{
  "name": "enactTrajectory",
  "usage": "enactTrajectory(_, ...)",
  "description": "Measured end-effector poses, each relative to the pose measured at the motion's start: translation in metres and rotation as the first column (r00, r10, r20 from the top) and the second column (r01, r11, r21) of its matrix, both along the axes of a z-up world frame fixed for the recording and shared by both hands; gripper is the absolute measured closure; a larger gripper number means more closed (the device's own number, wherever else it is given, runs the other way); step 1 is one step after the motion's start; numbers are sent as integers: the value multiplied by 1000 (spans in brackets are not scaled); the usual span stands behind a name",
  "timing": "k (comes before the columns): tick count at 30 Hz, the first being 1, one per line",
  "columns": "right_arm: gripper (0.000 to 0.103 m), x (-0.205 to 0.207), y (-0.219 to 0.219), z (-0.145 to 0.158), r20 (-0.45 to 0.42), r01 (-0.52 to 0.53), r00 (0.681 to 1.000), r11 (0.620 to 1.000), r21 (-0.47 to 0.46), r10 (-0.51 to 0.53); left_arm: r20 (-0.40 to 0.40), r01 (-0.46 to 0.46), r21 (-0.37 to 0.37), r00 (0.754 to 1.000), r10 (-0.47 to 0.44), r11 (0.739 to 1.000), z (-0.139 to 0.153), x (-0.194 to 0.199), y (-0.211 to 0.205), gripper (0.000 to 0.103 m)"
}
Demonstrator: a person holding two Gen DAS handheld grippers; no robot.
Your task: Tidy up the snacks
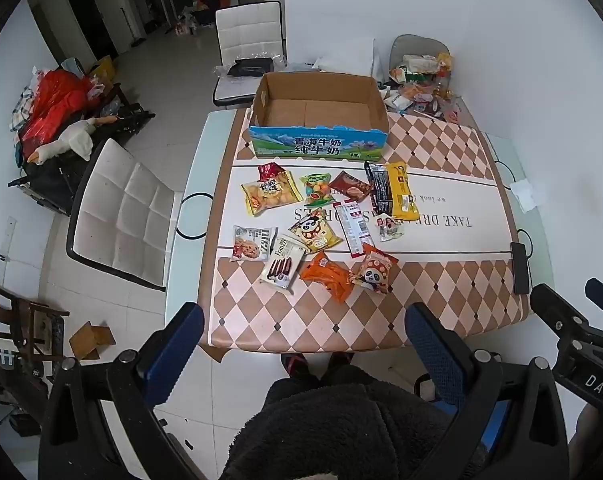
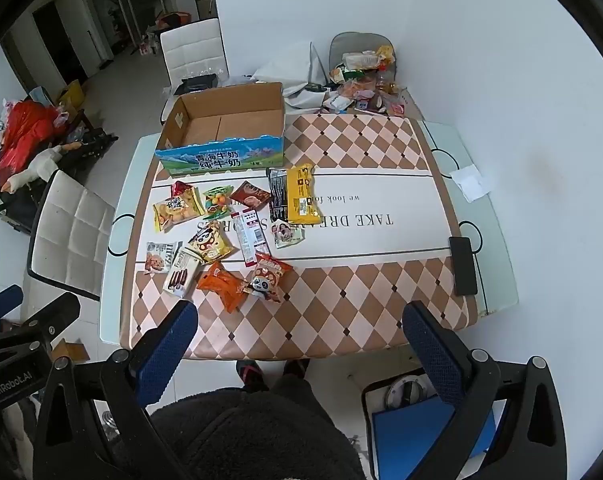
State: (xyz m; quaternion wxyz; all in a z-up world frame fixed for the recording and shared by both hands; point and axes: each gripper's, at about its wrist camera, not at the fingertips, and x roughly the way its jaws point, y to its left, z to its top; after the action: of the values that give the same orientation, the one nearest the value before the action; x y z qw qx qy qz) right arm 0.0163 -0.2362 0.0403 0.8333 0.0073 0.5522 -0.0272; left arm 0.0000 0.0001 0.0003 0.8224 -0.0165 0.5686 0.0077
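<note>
Both the left gripper [image 1: 301, 344] and right gripper [image 2: 301, 340] are hanging wide apart and empty, tilting steeply down above the table's [image 1: 441, 300] near edge. Snack packets [image 1: 321, 224] are lying scattered before the empty box [image 1: 319, 148]. They're overlapping, so I'm guessing one grab might drag two along.

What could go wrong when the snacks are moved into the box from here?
1. The snack packets overlap: the orange packet touches the panda packet, so wide-open fingers may drag both.
2. The black phone lies at the table's edge; a sweep could knock it off.
3. The cardboard box looks light and empty, so a bump may push it.
</note>
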Motion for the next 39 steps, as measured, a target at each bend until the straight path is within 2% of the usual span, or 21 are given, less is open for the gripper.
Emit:
enactTrajectory(14, 0, -3, 2, 2, 6, 0, 1000, 1000, -11, 0, 10, 1, 2, 1000, -1, 1000, 10, 1, -3, 0)
enactTrajectory(39, 0, -4, 10, 10, 21, -2, 1000, 1000, -8, 2, 19, 6, -2, 1000, -6, 1000, 7, 1, -7, 0)
